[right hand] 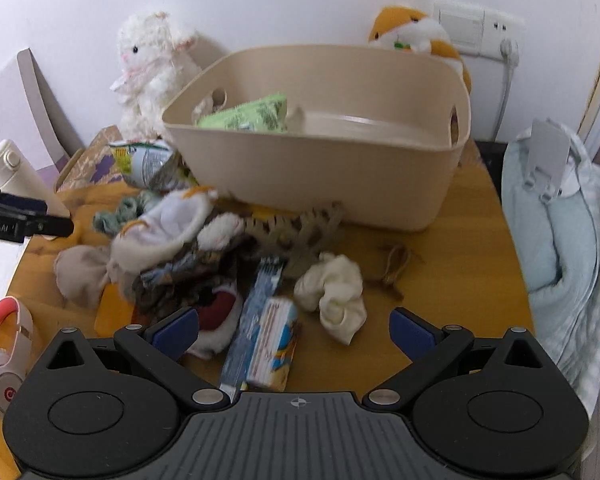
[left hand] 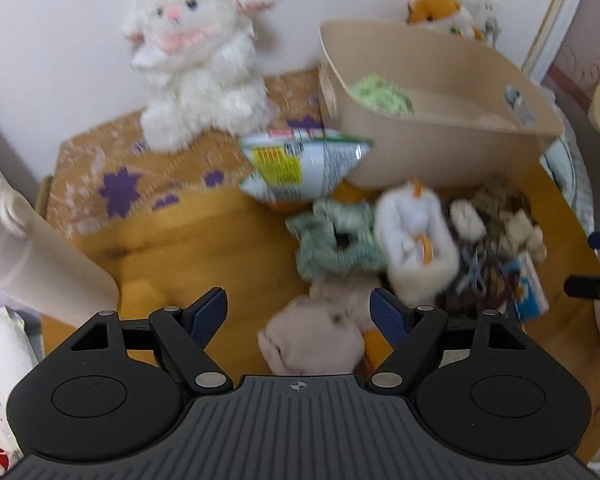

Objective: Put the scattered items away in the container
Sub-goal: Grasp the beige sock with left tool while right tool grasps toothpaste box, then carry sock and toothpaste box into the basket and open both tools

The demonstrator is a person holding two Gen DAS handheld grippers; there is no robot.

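A beige plastic tub [left hand: 440, 148] [right hand: 320, 176] stands at the back of the wooden table, with a green packet [right hand: 248, 118] inside. A pile of small items lies in front of it: a snack bag [left hand: 300, 164], a green scrunchie [left hand: 336, 240], a white slipper-like toy [left hand: 416, 236], a beige sock [left hand: 316, 336], a cream sock [right hand: 336, 292] and a blue-white box [right hand: 268, 344]. My left gripper [left hand: 298, 312] is open above the beige sock. My right gripper [right hand: 294, 332] is open over the box and cream sock.
A white lamb plush [left hand: 196, 52] and an orange hamster plush [right hand: 416, 32] sit against the wall. A white bottle [left hand: 32, 248] stands at the left, headphones [right hand: 0, 356] lie at the left edge, and a pale blue bag [right hand: 556, 240] is to the right.
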